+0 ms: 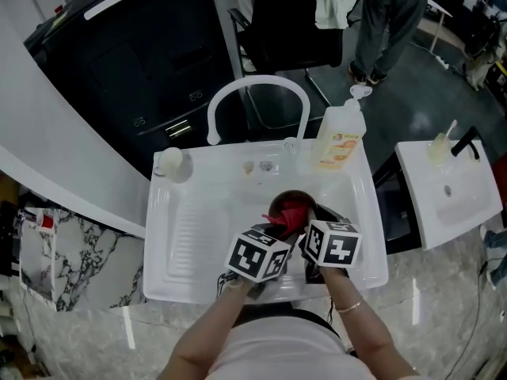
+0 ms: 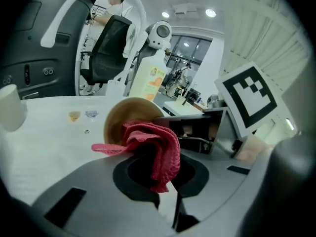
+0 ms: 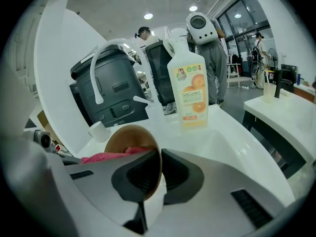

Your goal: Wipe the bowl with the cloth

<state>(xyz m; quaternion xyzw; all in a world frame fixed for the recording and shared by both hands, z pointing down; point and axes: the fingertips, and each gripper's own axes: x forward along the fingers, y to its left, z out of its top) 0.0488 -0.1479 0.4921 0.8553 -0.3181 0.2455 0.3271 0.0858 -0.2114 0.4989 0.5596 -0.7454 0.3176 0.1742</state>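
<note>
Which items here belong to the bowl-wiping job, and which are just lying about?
In use: bowl, clamped by the right gripper; cloth, held in the left gripper.
Lying about: soap bottle, white cup, faucet.

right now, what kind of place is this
Probably a mock kitchen station in a workshop or lab hall, not a home: a white sink with an arched tap and a soap bottle, and an office chair on the open floor behind.
</note>
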